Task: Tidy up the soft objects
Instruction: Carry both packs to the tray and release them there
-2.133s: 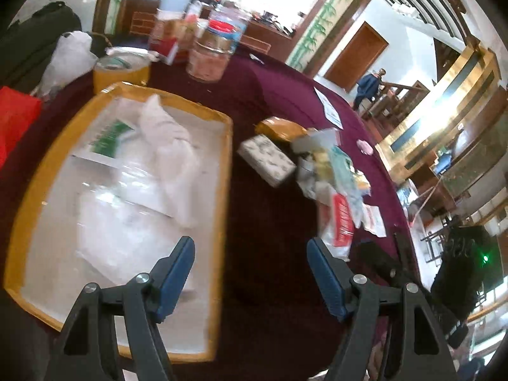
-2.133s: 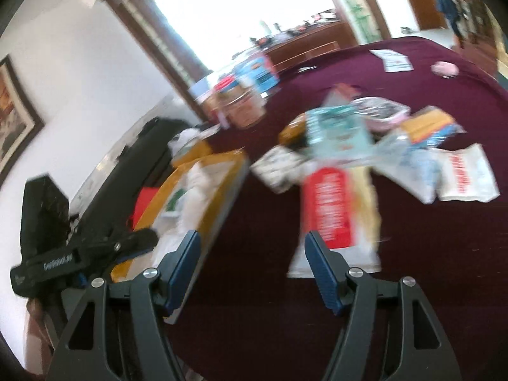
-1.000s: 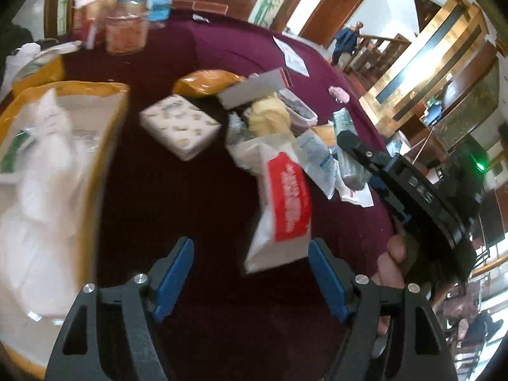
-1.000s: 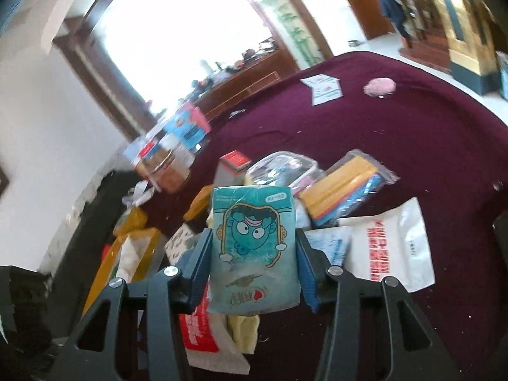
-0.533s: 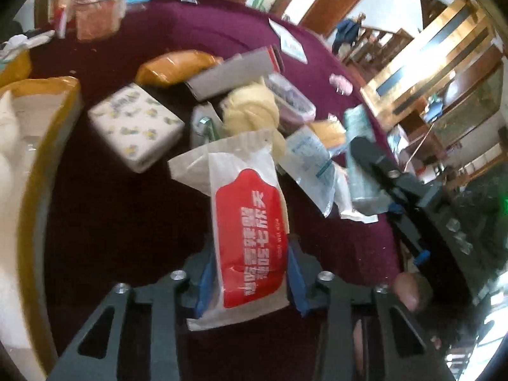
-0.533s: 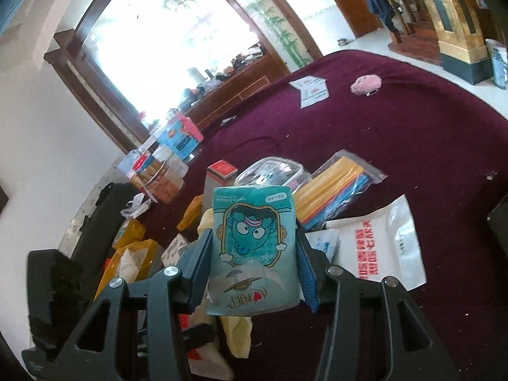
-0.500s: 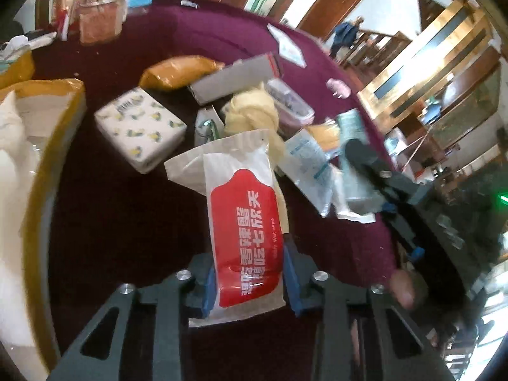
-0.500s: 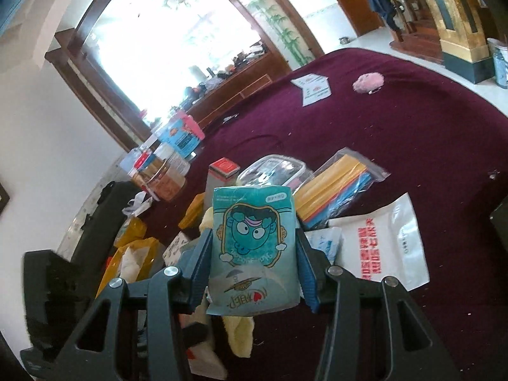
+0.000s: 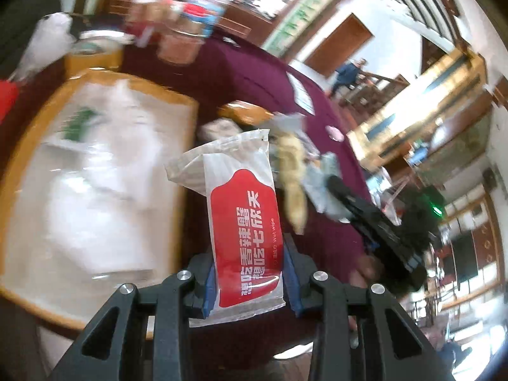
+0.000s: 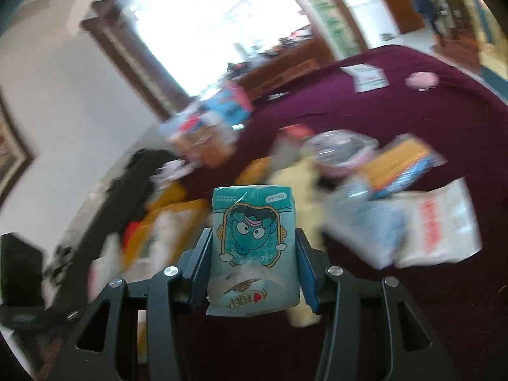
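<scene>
The table (image 9: 241, 73), under a maroon cloth, bears the tray (image 9: 187, 133), a yellow-rimmed tray already lined with pale soft bags and taken here as the landmark. Right of the tray lies the pile (image 10: 390, 197) of unsorted packets, blurred in both views. The left gripper (image 9: 249, 281) has its jaws drawn in to about a packet's width and clamped on the lower end of the wipes (image 9: 246, 222), a white pack with a red label, which stands upright just right of the tray's near rim and clear of the cloth. The right gripper (image 10: 252, 270) grips the tissues (image 10: 254, 238), a teal cartoon-printed pack, by both side faces, jaws roughly half spread; this pack is held farther right of the tray, on the pile's side. The step in hand appears to be carrying both packs to the tray. To do it well, each pack should probably pass above the rim rather than across it, come down on a bare stretch of the lining, and be released only once low. The wipes, held at one end, may sag or swing, so a slow, level carry seems wise.
</scene>
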Motion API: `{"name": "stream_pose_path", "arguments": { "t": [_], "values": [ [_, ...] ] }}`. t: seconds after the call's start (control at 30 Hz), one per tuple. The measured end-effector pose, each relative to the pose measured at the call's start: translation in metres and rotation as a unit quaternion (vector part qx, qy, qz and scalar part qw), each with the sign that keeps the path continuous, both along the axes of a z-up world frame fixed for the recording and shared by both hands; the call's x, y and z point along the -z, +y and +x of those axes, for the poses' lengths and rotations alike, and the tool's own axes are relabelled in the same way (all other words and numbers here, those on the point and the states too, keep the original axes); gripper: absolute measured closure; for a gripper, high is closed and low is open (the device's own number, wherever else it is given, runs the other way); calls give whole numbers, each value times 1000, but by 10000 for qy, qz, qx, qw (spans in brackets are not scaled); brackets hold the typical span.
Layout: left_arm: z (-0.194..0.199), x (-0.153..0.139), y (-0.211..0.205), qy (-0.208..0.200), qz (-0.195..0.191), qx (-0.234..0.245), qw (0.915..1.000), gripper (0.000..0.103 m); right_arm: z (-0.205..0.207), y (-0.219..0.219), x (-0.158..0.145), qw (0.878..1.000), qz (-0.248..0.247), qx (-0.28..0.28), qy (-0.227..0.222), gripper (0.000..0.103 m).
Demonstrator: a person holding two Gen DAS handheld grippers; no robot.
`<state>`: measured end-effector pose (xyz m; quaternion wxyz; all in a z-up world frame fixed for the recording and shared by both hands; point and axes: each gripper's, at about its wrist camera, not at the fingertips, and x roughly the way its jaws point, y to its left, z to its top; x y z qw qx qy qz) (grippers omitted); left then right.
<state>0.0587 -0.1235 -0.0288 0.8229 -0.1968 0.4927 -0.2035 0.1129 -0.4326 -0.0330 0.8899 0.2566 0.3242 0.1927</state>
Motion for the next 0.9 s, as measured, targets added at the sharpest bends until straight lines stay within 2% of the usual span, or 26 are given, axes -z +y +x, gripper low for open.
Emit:
{"name": "stream_pose_path", "arguments": {
  "t": [0.1, 0.17, 0.37, 0.5, 0.67, 0.83, 0.9],
  "values": [
    [2, 7, 38, 91, 220, -357, 9991, 66, -4, 39, -7, 9981, 260, -553, 22, 55],
    [5, 11, 54, 127, 289, -514, 9982, 66, -3, 69, -9, 9952, 251, -947, 73, 55],
    [16, 23, 98, 420, 616, -715, 9946, 66, 6, 160, -10, 9828, -358, -1802, 207, 55],
    [33, 33, 103, 630, 808, -505, 9935, 66, 21, 198, -4, 9771, -680, -1988, 337, 55],
    [49, 52, 116, 931, 843, -313, 9916, 66, 54, 217, 21, 9713, -617, -2083, 965, 55],
    [58, 58, 126, 895, 658, -277, 9934, 65, 63, 233, 28, 9699, -990, -1927, 1108, 53],
    [56, 56, 123, 809, 660, -212, 9943, 56, 64, 234, 28, 9715, -1126, -1798, 1054, 52]
  ]
}}
